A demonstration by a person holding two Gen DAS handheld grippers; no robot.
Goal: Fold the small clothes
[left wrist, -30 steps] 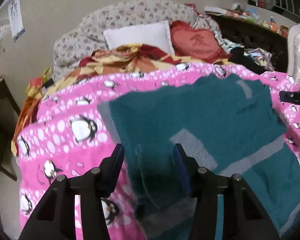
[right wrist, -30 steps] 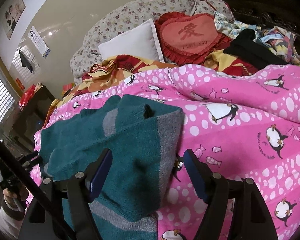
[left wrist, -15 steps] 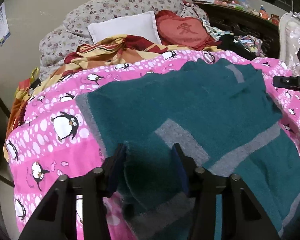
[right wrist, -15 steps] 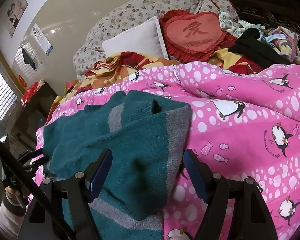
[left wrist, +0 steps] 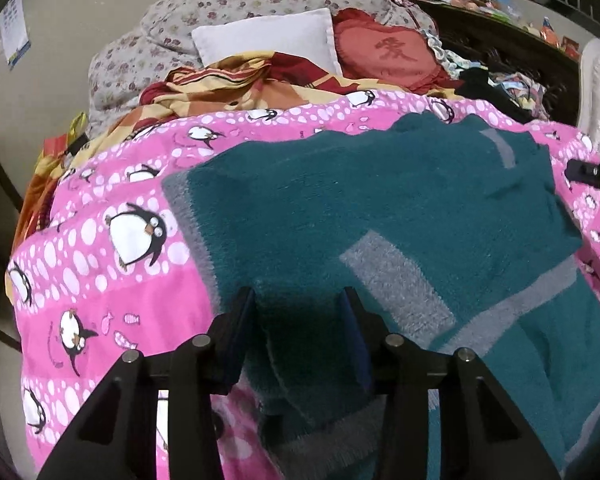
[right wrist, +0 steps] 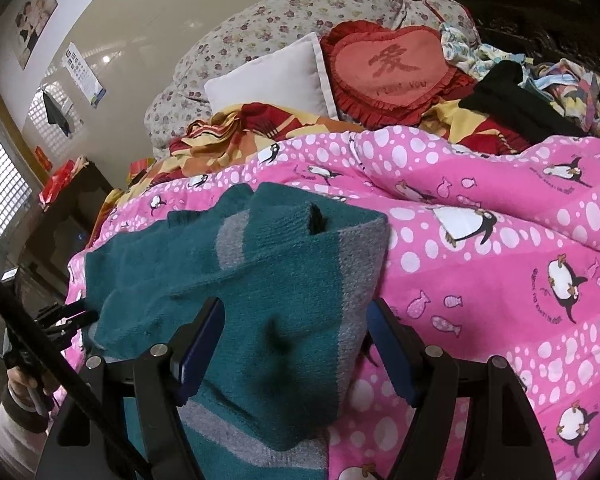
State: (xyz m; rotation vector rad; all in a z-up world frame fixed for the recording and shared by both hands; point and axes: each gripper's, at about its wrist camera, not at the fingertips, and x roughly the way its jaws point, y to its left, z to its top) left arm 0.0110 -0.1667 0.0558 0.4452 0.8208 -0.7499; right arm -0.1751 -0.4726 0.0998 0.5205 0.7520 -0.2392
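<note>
Teal sweater (left wrist: 380, 208) lies spread on pink quilt (left wrist: 112, 292) of bed. L tongs (left wrist: 300, 336) partly open, pads flanking a raised sweater fold; grip can't be told. R tongs (right wrist: 296, 352) wide open astride sweater's folded end, holding nothing.

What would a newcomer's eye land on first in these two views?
Probably the teal sweater with grey stripes, spread over the pink penguin quilt in the foreground, a sleeve lying between the fingers of each hand-held gripper. Next, the red heart cushion with a Chinese character, leaning beside the white pillow at the far end of the bed.
</note>
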